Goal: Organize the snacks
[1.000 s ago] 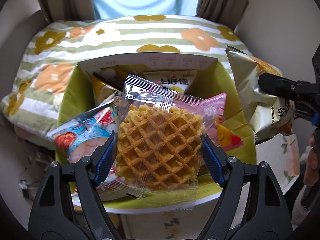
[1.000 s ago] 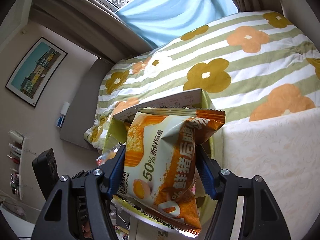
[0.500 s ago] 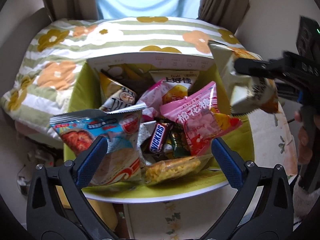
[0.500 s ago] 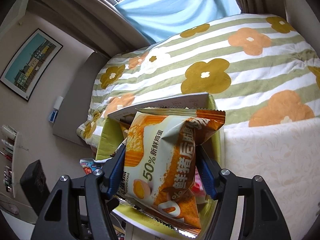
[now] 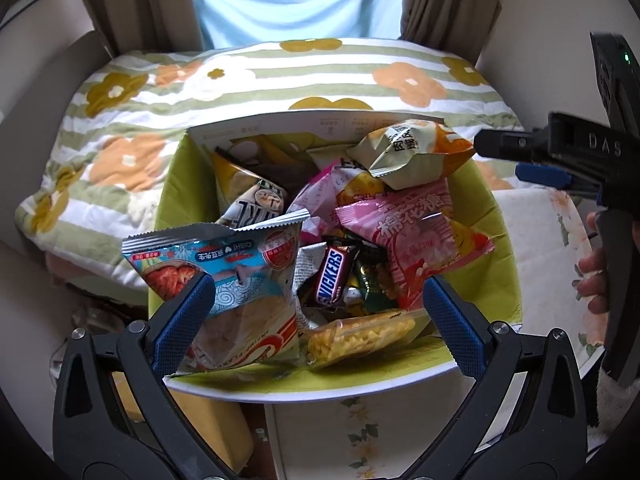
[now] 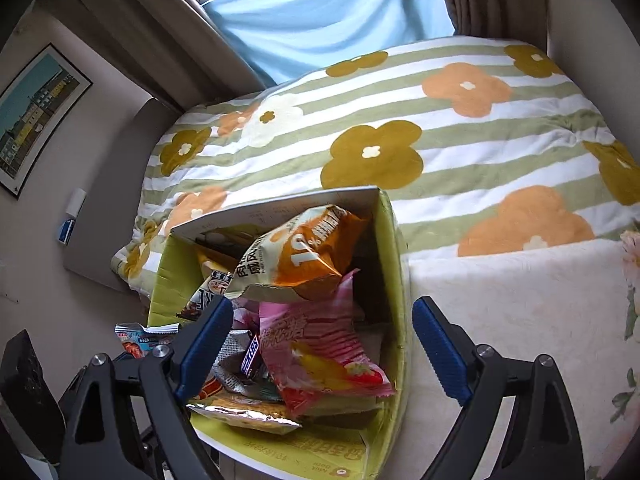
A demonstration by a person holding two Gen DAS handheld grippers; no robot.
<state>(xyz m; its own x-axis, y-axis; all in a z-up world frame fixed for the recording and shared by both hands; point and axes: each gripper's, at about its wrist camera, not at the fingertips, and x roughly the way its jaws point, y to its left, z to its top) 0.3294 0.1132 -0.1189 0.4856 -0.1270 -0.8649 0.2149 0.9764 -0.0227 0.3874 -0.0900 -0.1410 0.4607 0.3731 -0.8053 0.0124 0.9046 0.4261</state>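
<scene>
Left wrist view looks down between two wide-spread blue pads of the left gripper (image 5: 316, 312), with nothing clamped between them. Just ahead of the pads sits an open cardboard box (image 5: 496, 216) with a lime green lining, filled with snacks. Nearest the left pad lies a blue shrimp-cracker bag (image 5: 240, 280). Between the pads, inside the box, are a Snickers bar (image 5: 331, 278) and a clear pack of yellow snacks (image 5: 360, 338). Toward the right pad is a pink marshmallow bag (image 5: 416, 236). At the far right corner of the box an orange and cream snack bag (image 5: 416, 152) rests on top of the pile. The right gripper (image 5: 532, 160) enters from the right edge, held by a hand (image 5: 594, 268), its tips just beside that orange bag but not touching it.

Right wrist view shows the right gripper (image 6: 322, 328) with its jaws having just been opening; they now stand apart and nothing is between the pads. The orange and cream snack bag (image 6: 304, 252) lies ahead of the pads, loose on the heap in the box (image 6: 394, 264). The pink marshmallow bag (image 6: 320, 352) lies closer, between the pads and below them. Part of the left gripper (image 6: 132, 360) shows at the lower left. Behind the box is a bed cover (image 6: 400, 152) with green stripes and large flowers, and beyond it a pale blue curtain (image 6: 320, 16).
</scene>
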